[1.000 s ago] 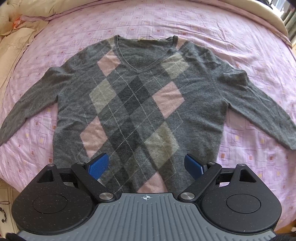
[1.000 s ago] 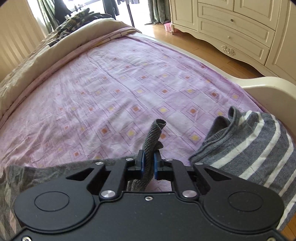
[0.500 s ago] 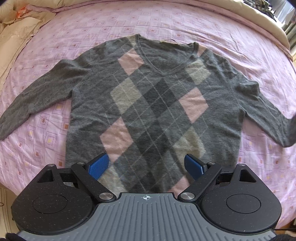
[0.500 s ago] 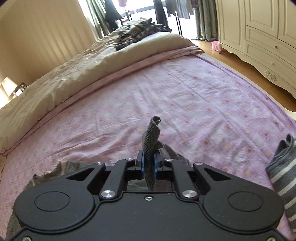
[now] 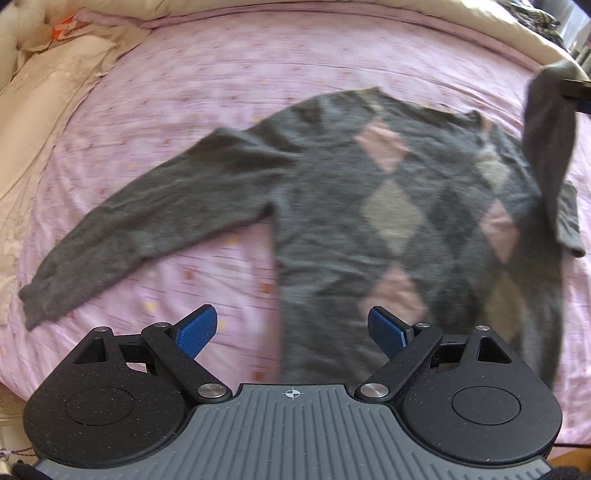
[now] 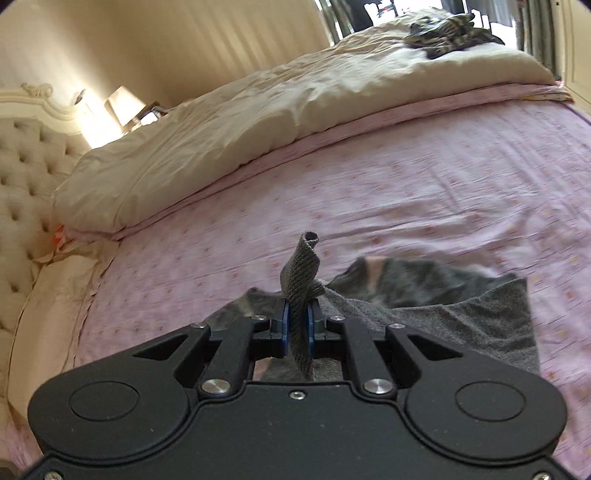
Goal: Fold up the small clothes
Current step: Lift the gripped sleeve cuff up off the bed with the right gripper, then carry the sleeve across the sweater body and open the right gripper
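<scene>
A grey argyle sweater [image 5: 369, 206] with pink and beige diamonds lies face up on the pink bed sheet [image 5: 221, 92]. Its left sleeve [image 5: 147, 221] stretches flat toward the left. My left gripper [image 5: 291, 332] hovers open above the sweater's lower hem, nothing between its blue pads. The right sleeve [image 5: 550, 147] is lifted and hangs over the sweater's right side. My right gripper [image 6: 296, 325] is shut on that sleeve's ribbed cuff [image 6: 303, 266], which sticks up between the pads, with the sweater body [image 6: 443, 291] below.
A cream duvet [image 6: 258, 110] is heaped along the far side of the bed, with a dark patterned cloth [image 6: 443, 26] on top. A tufted headboard [image 6: 22, 166] and a lamp [image 6: 123, 107] stand at the left. Pink sheet lies bare around the sweater.
The right gripper has lifted the right sleeve and swung it inward over the sweater body. The left wrist view has shifted left, so the sweater now sits toward the right.
</scene>
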`<state>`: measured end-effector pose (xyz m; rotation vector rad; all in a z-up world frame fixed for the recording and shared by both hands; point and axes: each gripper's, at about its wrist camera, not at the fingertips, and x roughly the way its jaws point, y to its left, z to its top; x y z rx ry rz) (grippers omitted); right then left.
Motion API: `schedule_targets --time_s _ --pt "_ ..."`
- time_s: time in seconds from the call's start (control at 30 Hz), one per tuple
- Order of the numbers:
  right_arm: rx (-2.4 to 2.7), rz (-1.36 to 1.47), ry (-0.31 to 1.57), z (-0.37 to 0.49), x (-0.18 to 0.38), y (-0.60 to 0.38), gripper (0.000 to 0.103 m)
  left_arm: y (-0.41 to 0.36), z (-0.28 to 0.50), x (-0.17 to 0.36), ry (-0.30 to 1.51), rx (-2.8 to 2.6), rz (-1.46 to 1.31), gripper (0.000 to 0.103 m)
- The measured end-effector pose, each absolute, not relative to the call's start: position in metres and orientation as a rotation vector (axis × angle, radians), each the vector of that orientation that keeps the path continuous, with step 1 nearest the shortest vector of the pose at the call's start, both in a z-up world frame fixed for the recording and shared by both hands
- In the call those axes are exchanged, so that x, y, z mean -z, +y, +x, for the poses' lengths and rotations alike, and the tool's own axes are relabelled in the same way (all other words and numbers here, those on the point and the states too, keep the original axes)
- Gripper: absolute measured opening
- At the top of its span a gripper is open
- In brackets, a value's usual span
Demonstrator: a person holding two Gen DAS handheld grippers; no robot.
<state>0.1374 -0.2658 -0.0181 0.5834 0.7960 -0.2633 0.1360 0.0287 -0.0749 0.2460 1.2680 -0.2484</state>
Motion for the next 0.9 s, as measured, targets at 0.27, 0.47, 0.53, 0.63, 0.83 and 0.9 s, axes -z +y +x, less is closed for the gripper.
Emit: schedule_targets --time_s 0.27,0.47,0.53,0.63,0.83,0.9 --pt "0.141 0.541 0.921 0.187 0.06 -0.172 0.015 0.083 0.159 0.082 1.269 0.198 0.24 0.09" --pt "0.077 0.52 0.969 0.202 0.077 -0.126 0.016 0.102 0.164 0.087 1.278 0.171 0.221 0.09" --pt "0.024 0.535 0.958 0.205 0.08 -0.118 0.026 0.104 0.165 0.09 1.283 0.168 0.219 0.09" --pt "-0.026 0.57 0.938 0.206 0.082 -0.114 0.054 0.103 0.166 0.093 1.286 0.17 0.227 0.09" --pt "0.025 0.543 0.92 0.182 0.085 -0.139 0.065 0.09 0.17 0.093 1.271 0.188 0.227 0.09" --pt "0.073 0.521 0.941 0.17 0.092 -0.156 0.065 0.08 0.172 0.094 1.265 0.205 0.227 0.09"
